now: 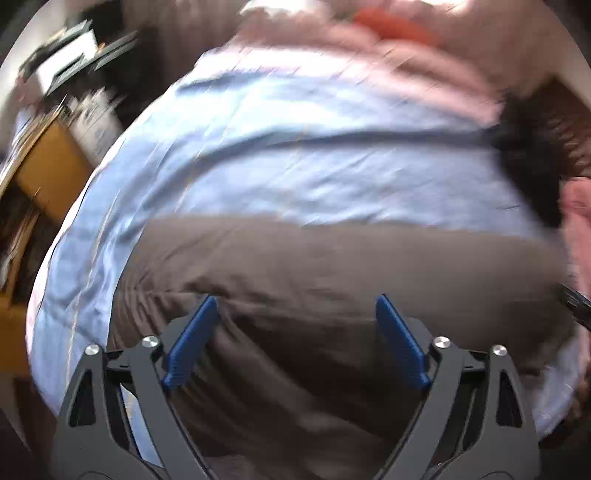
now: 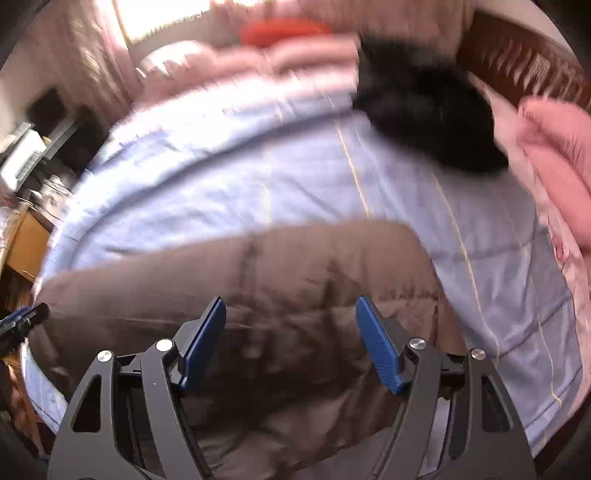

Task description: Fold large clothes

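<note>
A large brown garment (image 1: 332, 266) lies spread on a light blue bedsheet (image 1: 295, 166). It also shows in the right wrist view (image 2: 258, 273), with its right edge near the middle of the sheet (image 2: 314, 177). My left gripper (image 1: 295, 306) is open and empty above the brown cloth. My right gripper (image 2: 291, 310) is open and empty above the same cloth. The tip of the other gripper (image 2: 22, 321) shows at the left edge of the right wrist view. Both views are motion-blurred.
A black item (image 2: 424, 103) lies on the sheet at the back right. Pink bedding (image 2: 554, 155) is piled at the right and along the back (image 1: 369, 55), with something red (image 2: 284, 29) on it. A wooden bedside unit (image 1: 44, 170) stands left of the bed.
</note>
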### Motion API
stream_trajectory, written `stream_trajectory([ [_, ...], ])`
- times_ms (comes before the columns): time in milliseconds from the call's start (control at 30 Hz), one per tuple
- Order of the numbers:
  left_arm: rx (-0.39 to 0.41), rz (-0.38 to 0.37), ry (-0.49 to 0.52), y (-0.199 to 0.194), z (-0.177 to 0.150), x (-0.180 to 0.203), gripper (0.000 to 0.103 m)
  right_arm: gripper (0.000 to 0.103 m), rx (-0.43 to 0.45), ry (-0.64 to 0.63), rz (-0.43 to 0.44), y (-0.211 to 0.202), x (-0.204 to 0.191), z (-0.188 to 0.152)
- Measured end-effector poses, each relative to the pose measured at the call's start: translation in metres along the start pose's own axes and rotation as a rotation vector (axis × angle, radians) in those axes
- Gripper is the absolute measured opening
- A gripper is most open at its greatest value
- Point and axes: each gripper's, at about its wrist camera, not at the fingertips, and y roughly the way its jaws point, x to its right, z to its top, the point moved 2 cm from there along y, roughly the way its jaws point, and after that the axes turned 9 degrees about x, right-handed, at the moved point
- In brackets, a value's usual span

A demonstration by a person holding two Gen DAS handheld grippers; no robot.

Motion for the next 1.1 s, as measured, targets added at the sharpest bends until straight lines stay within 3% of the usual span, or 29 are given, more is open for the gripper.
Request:
stream_trajectory([
  [33,-0.036,-0.018,-0.036,0.012,-0.008,-0.012,0.087,0.074,-0.046,0.006,-0.040,0.014,0.009,-0.006],
  [100,-0.118,-0.072,-0.112,0.032,-0.024,-0.031,0.088,0.072,-0.118,0.083,-0.006,0.038,0.034,-0.025],
  [133,-0.133,-0.077,-0.100,0.035,-0.031,-0.030,0.088,0.072,-0.140,0.118,0.008,0.045,0.044,-0.033],
  [200,-0.116,-0.034,-0.017,0.038,-0.034,-0.026,0.088,0.072,-0.159,0.135,0.019,0.054,0.052,-0.040],
  [233,-0.086,0.034,0.012,0.034,-0.033,-0.030,0.087,0.072,-0.156,0.125,-0.003,0.053,0.050,-0.040],
  [300,-0.002,0.124,0.066,0.015,-0.025,-0.018,0.079,0.071,-0.103,0.062,-0.093,0.035,0.035,-0.035],
  [467,0.223,-0.051,0.191,-0.054,-0.021,0.051,0.087,0.071,0.137,-0.131,-0.127,-0.037,-0.026,-0.032],
  [567,0.214,-0.168,0.230,-0.057,-0.029,0.091,0.087,0.071,0.195,-0.178,-0.126,-0.059,-0.043,-0.033],
  [633,0.179,-0.195,0.292,-0.053,-0.043,0.114,0.087,0.071,0.210,-0.185,-0.110,-0.071,-0.047,-0.034],
  [767,0.128,-0.113,0.418,-0.030,-0.077,0.140,0.088,0.071,0.243,-0.185,-0.076,-0.089,-0.050,-0.037],
  [833,0.158,-0.064,0.466,-0.024,-0.089,0.148,0.090,0.071,0.236,-0.185,-0.067,-0.095,-0.052,-0.039],
  [967,0.144,-0.058,0.433,-0.028,-0.089,0.149,0.091,0.071,0.224,-0.180,-0.033,-0.097,-0.055,-0.038],
  [1100,0.163,-0.088,0.327,-0.043,-0.071,0.131,0.091,0.072,0.220,-0.196,-0.051,-0.091,-0.061,-0.041],
])
